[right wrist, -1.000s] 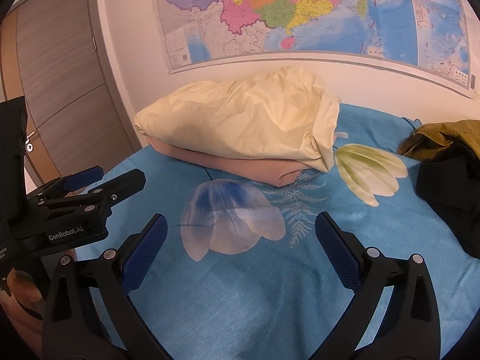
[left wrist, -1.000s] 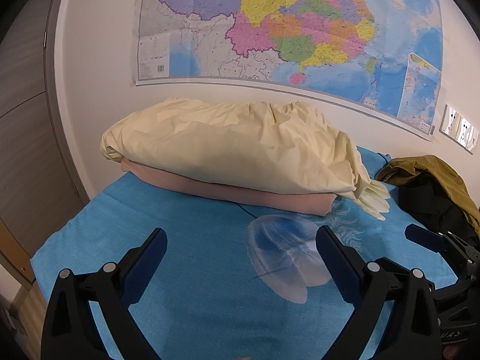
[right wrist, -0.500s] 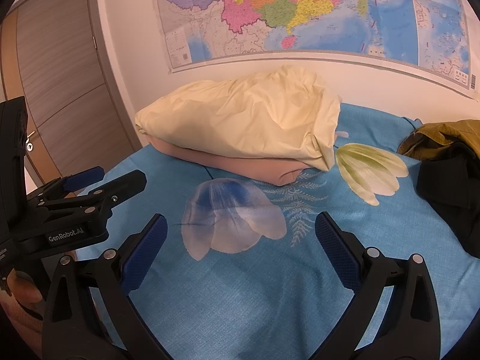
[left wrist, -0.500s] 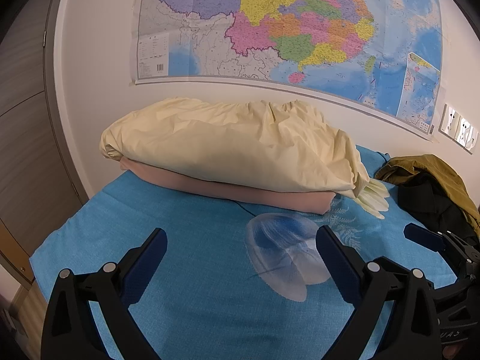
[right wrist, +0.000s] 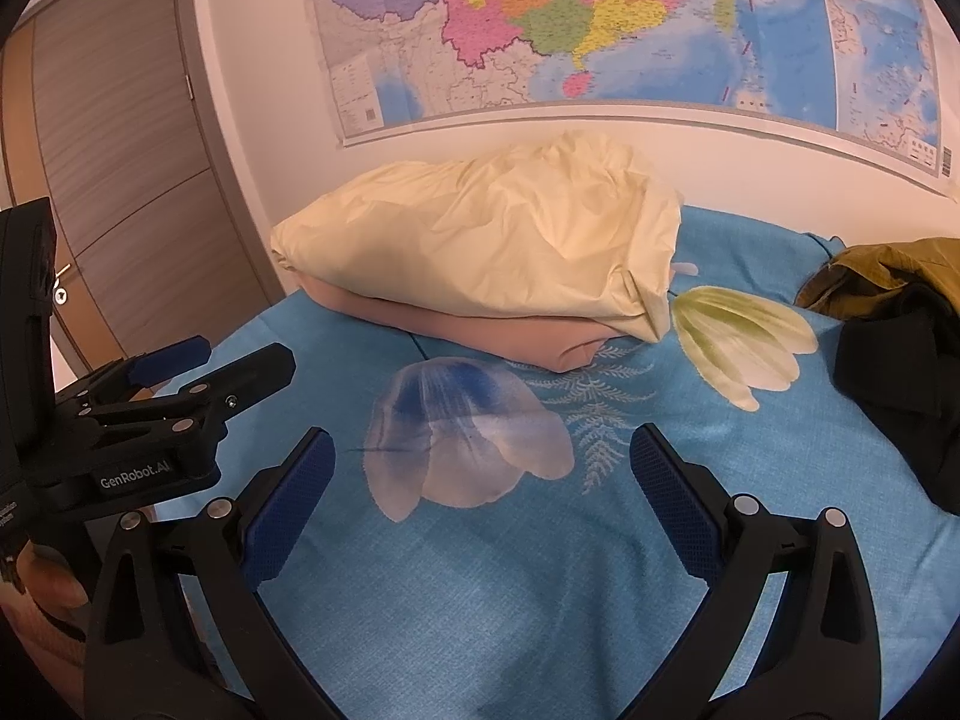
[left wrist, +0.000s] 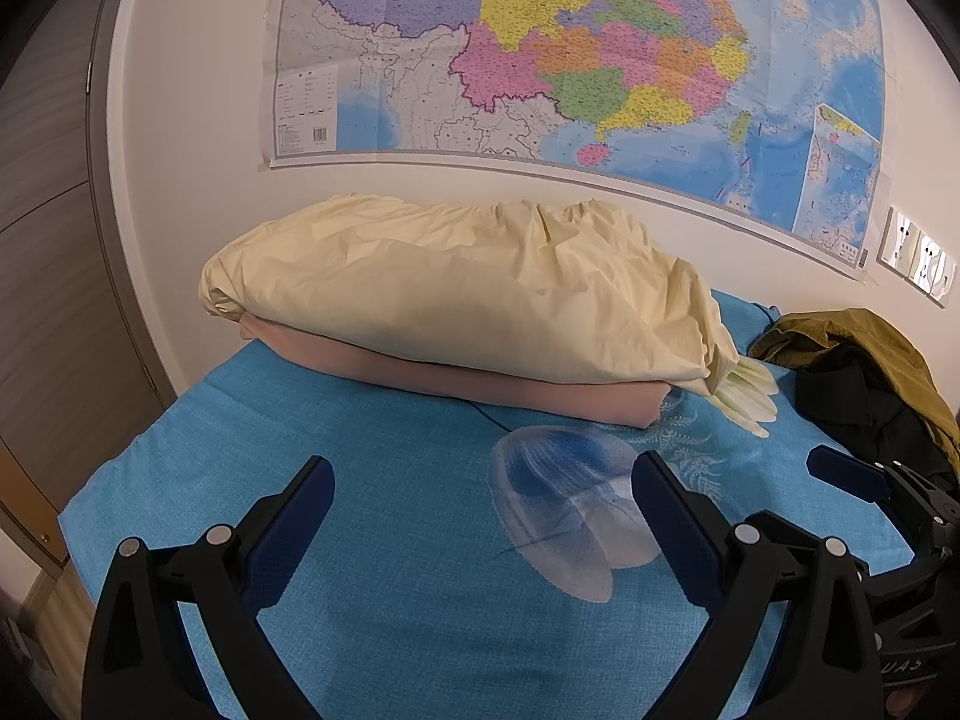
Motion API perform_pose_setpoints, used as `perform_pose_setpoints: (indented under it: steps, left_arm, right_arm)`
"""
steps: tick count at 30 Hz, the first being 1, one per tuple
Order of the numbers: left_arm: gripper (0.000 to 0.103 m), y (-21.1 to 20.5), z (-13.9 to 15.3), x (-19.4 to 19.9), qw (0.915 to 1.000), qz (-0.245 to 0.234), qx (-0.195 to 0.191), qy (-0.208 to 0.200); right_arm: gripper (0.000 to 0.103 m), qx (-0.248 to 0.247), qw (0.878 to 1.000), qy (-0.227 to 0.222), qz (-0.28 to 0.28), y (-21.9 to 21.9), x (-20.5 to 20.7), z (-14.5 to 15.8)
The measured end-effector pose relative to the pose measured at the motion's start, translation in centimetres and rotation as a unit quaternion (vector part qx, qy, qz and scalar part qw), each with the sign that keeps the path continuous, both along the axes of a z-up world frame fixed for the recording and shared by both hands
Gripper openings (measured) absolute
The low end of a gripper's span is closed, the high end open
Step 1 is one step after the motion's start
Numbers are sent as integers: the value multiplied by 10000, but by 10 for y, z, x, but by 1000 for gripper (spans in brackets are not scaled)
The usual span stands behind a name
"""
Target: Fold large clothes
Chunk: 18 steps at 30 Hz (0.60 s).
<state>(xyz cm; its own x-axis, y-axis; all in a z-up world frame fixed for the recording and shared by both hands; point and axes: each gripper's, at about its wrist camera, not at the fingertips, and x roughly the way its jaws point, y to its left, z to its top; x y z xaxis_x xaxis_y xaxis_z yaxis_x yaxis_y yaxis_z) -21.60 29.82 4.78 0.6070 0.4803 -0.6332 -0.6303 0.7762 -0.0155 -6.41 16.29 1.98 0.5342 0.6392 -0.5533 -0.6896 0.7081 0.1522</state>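
A heap of dark clothes, an olive-brown garment (left wrist: pixel 852 342) (right wrist: pixel 888 270) over a black one (left wrist: pixel 864 402) (right wrist: pixel 900 372), lies crumpled at the right side of the bed. My left gripper (left wrist: pixel 483 489) hovers open over the blue bedsheet (left wrist: pixel 390 510), nothing between its blue pads. My right gripper (right wrist: pixel 480 459) is open too, above the printed flower on the sheet (right wrist: pixel 600 570), and its fingers also show at the right edge of the left wrist view. The clothes heap lies to the right of both grippers, out of contact with them.
A cream pillow (left wrist: pixel 456 288) (right wrist: pixel 492 240) rests on a folded pink blanket (left wrist: pixel 510 384) (right wrist: pixel 480 330) at the head of the bed, against the wall with a large map (left wrist: pixel 570 48). A brown door (right wrist: pixel 120 150) stands left. Wall switches (left wrist: pixel 915 255) sit at right.
Both views have shifted very slightly; the grippers stay open and the clothes have not moved.
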Motion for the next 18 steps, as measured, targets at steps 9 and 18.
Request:
perform_pose_setpoints:
  steps: [9, 18]
  left_arm:
    - [96, 0, 1, 1, 10000, -11, -5, -1]
    - [96, -1, 0, 1, 10000, -19, -11, 3]
  right_arm:
    - [97, 13, 10000, -15, 14, 1, -1, 1]
    - [97, 7, 10000, -13, 7, 1, -2, 1]
